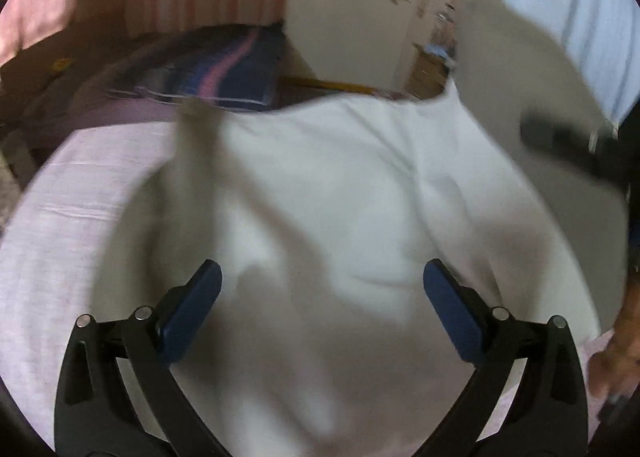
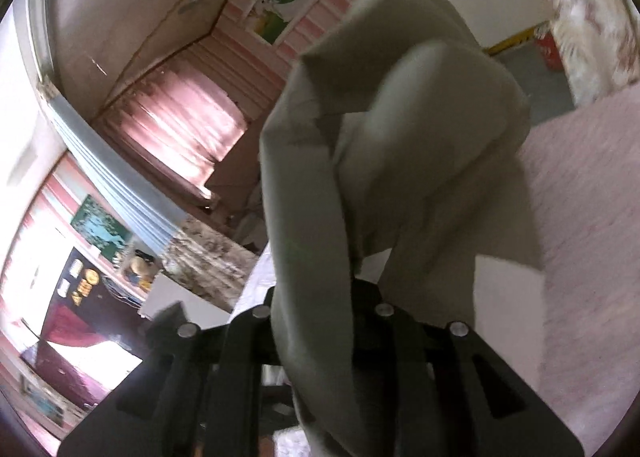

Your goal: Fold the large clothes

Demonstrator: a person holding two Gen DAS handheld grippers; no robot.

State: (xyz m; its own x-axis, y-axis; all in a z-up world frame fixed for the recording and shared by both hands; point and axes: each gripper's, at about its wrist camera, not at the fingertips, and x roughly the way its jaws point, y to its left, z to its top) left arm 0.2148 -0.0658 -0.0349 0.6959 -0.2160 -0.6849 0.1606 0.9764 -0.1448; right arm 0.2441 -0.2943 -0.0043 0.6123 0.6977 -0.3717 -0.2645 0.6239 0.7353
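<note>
A large white garment (image 1: 340,177) lies spread on the pink bed sheet (image 1: 80,217). My left gripper (image 1: 322,273) hovers over its near part, open, blue pads (image 1: 192,313) wide apart with nothing between them. At the right, a raised flap of the garment hangs from my blurred, dark right gripper (image 1: 560,141). In the right wrist view the white garment (image 2: 400,117) bunches up from the right gripper (image 2: 360,277) and drapes back over it. The cloth hides the fingertips, and the jaws stand close together, shut on the fabric.
A dark blue folded blanket with a pink stripe (image 1: 208,69) lies at the far side of the bed. A person's hand (image 1: 616,361) shows at the right edge. Pink sheet (image 2: 592,197) lies to the right of the lifted cloth. Pink striped walls and curtains surround the bed.
</note>
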